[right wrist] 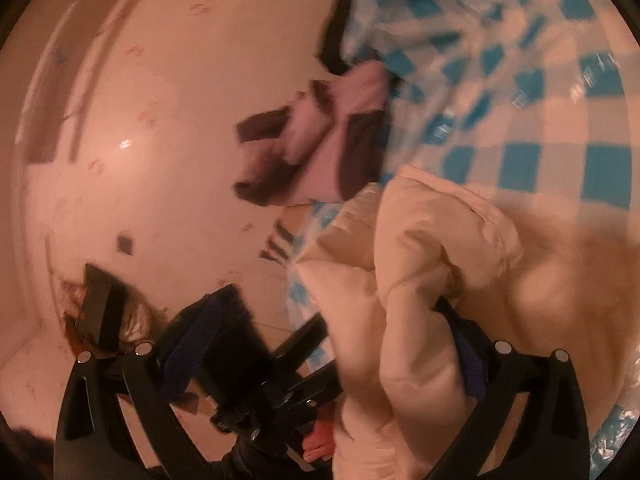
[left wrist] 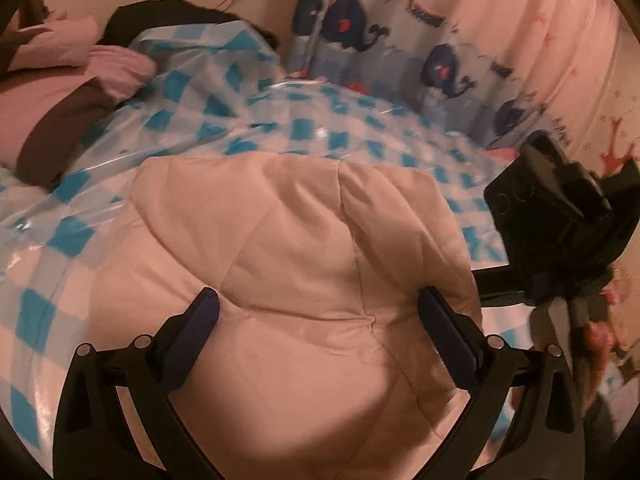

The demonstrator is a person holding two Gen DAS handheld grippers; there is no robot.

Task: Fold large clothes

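Below, a cream jacket [left wrist: 304, 280] lies bunched on the checked sheet [left wrist: 328, 128] of the bed, well off its edges. Left claw [left wrist: 318, 320] stands spread apart over it. Right claw [right wrist: 332, 344] is apart too, jacket folds bulging between. A whale-print curtain [left wrist: 420, 60] hangs behind.

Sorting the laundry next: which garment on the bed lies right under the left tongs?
The cream quilted jacket, spread on the blue checked cover between the open left tongs. The pink-and-brown garment and black one lie farther back.
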